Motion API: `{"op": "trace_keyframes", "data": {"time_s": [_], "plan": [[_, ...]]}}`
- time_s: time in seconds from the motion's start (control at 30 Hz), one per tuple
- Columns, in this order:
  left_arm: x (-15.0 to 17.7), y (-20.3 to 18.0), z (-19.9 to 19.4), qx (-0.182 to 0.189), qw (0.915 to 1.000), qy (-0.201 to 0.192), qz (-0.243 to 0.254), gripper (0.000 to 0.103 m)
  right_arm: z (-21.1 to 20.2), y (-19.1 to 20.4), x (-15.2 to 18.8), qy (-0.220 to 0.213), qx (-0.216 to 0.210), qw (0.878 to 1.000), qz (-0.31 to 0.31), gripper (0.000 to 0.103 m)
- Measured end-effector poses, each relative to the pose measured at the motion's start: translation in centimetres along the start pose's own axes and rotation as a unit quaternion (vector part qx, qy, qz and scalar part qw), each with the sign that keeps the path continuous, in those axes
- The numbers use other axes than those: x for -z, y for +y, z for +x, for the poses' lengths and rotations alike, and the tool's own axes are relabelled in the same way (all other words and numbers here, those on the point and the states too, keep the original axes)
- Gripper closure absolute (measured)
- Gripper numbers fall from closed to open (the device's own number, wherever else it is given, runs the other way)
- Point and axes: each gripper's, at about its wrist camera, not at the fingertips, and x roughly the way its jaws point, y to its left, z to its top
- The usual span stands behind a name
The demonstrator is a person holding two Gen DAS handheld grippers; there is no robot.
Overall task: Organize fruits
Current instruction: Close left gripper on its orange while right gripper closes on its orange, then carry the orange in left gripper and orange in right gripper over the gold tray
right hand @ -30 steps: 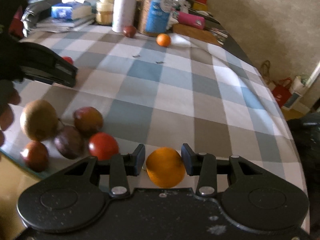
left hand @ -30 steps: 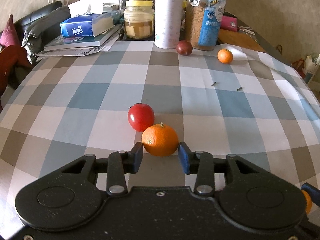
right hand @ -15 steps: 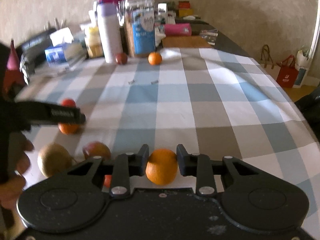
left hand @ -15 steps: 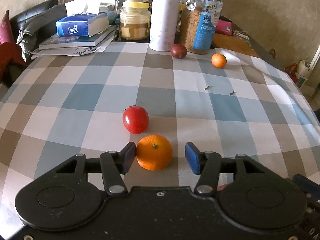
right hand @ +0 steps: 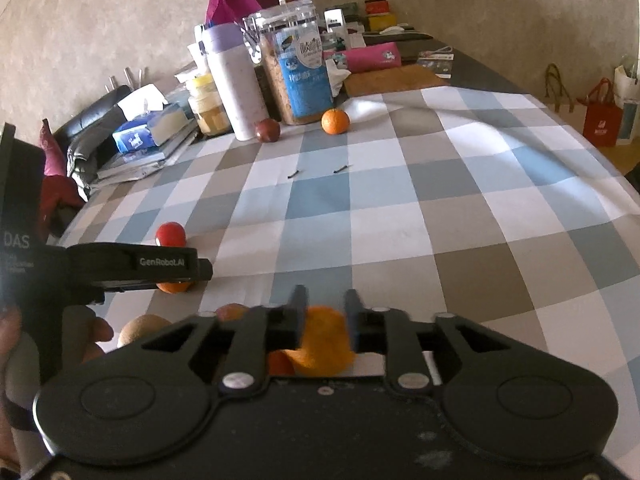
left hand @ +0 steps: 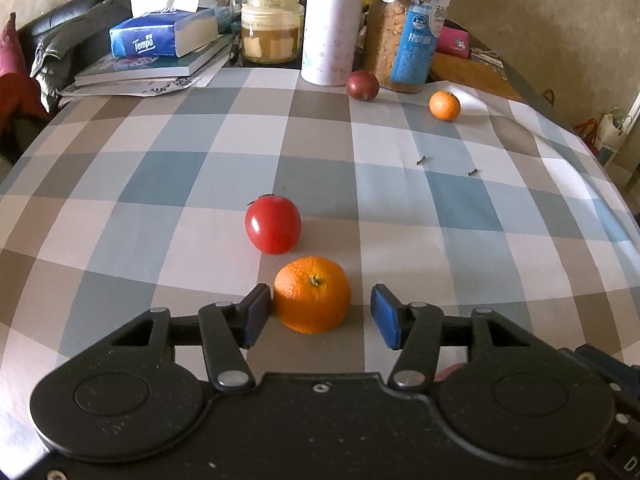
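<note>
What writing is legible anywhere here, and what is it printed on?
"Tempo": blue tissue box.
"GenRobot.AI": finger of the left tool.
"DAS": body of that tool; the smaller lines beneath are blurred.
Blue label on the cereal jar: Chinese characters, too blurred to read.
Pink box: print too small.

The left gripper (left hand: 320, 316) stands with its jaws apart around an orange (left hand: 312, 294) that rests on the checked tablecloth (left hand: 120, 184); the left blue pad (left hand: 256, 314) sits right against the fruit's side, while the right pad (left hand: 386, 316) is clear of it. Just beyond the orange lies a red tomato (left hand: 273, 224), close to it but apart. Far back, a dark red fruit (left hand: 362, 85) sits between a white bottle (left hand: 330, 28) and a clear jar with a blue label (left hand: 408, 32), a smaller orange (left hand: 444, 105) lies to the right of them, and a blue tissue pack (left hand: 160, 36) tops a stack of books (left hand: 148, 72) at the left
</note>
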Motion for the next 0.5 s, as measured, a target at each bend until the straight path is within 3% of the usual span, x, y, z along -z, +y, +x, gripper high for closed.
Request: {"op": "trace_keyframes", "data": {"time_s": [0.37,0.5], "plan": [[-0.3,0.9,-0.1,0.012,0.9998,0.005,-0.015,0.042,0.9,0.9,0.7,0.055,-0.051,0.997,-0.027,0.064],[-0.4,1.3,-0.1,0.018,0.9995,0.008,-0.024,0.042,1.4,1.3,1.2,0.069,-0.024,0.996,-0.055,0.06]]}}
